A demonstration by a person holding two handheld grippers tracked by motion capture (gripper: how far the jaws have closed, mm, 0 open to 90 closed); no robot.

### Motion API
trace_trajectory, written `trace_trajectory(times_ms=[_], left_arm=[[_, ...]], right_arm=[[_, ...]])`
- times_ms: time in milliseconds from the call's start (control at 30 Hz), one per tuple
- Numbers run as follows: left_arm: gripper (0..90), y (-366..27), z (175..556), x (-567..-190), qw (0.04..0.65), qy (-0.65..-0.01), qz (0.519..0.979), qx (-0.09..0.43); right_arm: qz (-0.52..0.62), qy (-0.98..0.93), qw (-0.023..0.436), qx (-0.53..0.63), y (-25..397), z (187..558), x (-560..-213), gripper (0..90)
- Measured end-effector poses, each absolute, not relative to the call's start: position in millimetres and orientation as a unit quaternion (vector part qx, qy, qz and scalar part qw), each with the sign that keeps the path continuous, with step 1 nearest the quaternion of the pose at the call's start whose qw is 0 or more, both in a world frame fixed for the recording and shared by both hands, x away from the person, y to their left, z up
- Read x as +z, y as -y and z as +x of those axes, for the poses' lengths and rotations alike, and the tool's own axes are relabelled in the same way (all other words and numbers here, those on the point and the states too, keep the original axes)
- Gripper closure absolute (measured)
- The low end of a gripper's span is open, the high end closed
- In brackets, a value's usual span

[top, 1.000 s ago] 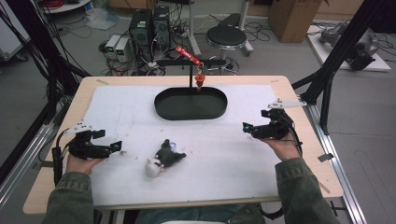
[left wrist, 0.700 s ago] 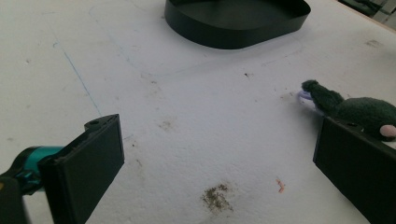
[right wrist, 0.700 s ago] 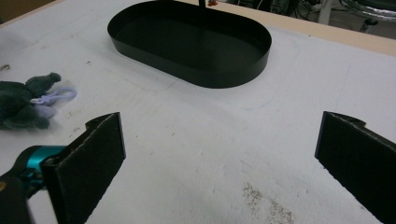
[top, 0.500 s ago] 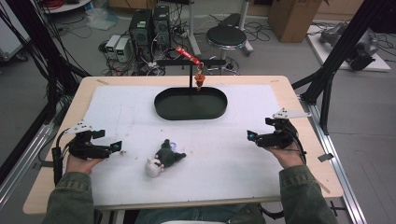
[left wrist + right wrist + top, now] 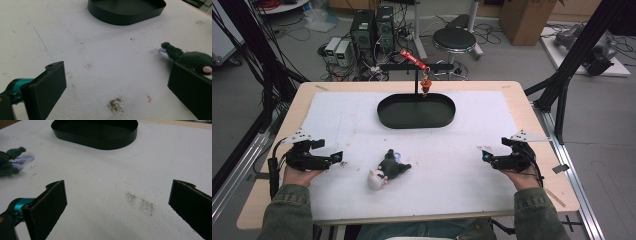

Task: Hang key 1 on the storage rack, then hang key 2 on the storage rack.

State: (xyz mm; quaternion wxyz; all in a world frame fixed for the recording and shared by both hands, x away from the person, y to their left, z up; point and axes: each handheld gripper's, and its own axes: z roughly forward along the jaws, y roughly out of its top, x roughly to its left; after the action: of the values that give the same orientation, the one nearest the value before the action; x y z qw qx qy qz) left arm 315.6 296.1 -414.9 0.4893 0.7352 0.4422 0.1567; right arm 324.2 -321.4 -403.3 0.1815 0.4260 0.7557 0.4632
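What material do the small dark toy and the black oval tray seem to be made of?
The toy looks like soft plush fabric: its dark green surface is fuzzy and matte in the left gripper view, with a pale head end. The tray looks like thin rigid metal or plastic, matte black; its low wall is smooth and even. Which of the two, I cannot tell.

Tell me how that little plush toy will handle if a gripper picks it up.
The plush toy looks soft and limp, so it would likely squash between the fingers and sag. It is probably light. Lying flat on the white sheet, it seems unlikely to roll.
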Motion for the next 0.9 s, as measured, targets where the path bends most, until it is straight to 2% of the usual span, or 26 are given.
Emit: trace_trajectory(times_ms=[500,900], left_arm=[[2.2,-259,315,-400,0.481,-0.397,0.77,0.139],[2.3,-230,322,-396,0.458,-0.399,0.788,0.105]], right_arm=[[0.439,-0.743,0.2,0.463,334,313,-415,0.6],[0.44,-0.748,0.204,0.454,336,310,-422,0.6]])
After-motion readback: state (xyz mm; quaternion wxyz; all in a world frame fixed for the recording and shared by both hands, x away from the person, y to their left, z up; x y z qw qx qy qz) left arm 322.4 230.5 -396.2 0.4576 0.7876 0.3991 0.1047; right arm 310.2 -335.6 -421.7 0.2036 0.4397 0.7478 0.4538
